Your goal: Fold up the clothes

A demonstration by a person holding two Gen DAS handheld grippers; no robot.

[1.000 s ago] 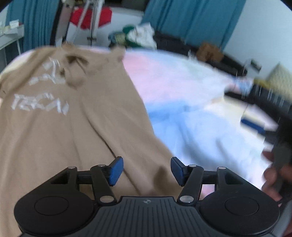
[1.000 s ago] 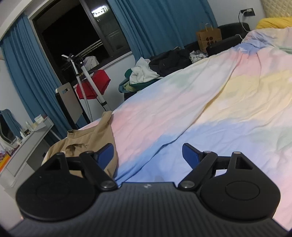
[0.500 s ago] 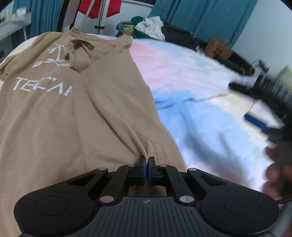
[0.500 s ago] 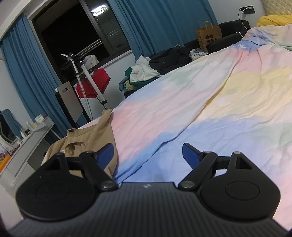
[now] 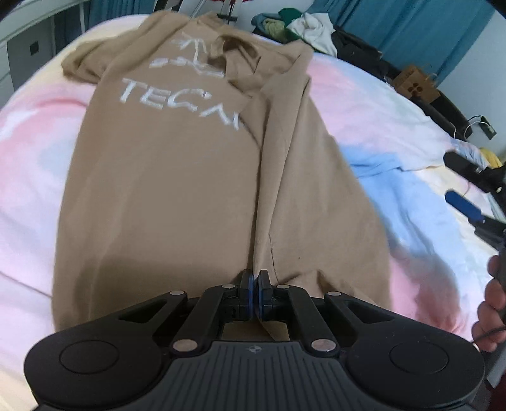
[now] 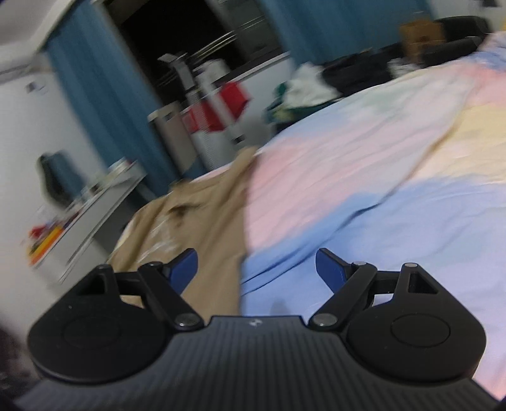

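- Tan shirt (image 5: 177,189), printed "TECN…", lies on pastel bed (image 5: 411,221).
- Left claw (image 5: 254,294) pinches its hem; right claw (image 6: 256,268) gapes wide.
- Blue curtains (image 5: 411,28) behind.

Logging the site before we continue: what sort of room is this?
Most likely a bedroom: the tan shirt lies on a pastel bedspread, with blue curtains and a clothes pile behind.

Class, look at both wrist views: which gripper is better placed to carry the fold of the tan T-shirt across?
Left. The left gripper is shut on the tan T-shirt hem; the right gripper hangs open, holding nothing.
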